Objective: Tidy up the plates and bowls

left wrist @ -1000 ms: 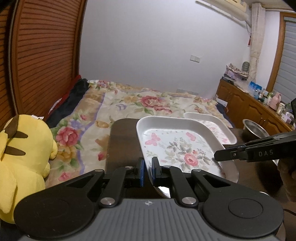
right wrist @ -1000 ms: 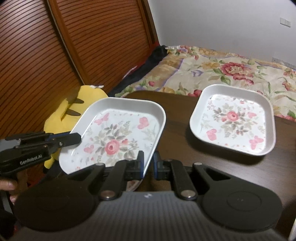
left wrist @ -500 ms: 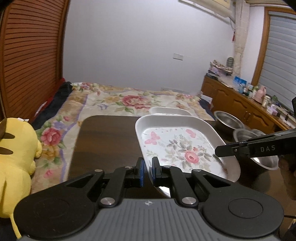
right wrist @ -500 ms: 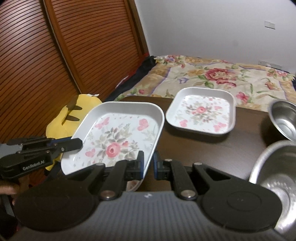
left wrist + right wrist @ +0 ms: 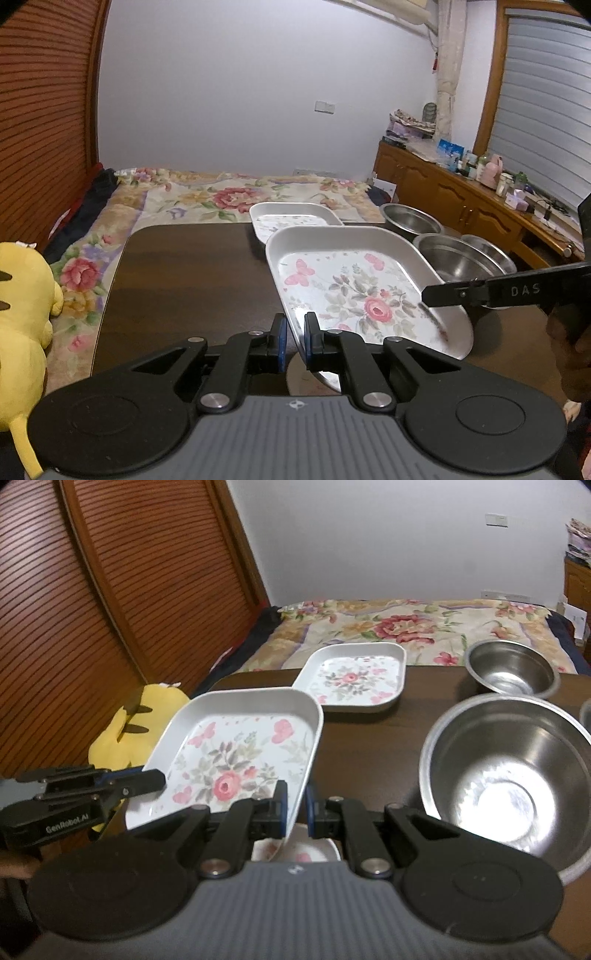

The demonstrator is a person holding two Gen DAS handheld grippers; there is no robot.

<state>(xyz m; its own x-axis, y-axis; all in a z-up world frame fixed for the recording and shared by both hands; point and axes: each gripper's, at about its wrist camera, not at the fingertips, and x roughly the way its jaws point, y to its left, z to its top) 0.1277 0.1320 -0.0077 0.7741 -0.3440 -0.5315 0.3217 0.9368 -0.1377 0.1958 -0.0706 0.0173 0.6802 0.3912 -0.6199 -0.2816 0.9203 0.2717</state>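
Pinching the floral plate (image 5: 354,291) with my left gripper (image 5: 293,338) and right gripper (image 5: 295,806), steel bowl (image 5: 506,775) at three o'clock

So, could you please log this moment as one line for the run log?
left gripper: shut on floral plate | right gripper: shut on same plate | plate: lifted above table | second floral plate: on table

From my left claw, bare dark table (image 5: 184,280) lies open toward ten o'clock; a second floral plate (image 5: 291,218) blocks twelve, steel bowls (image 5: 454,254) crowd two o'clock.
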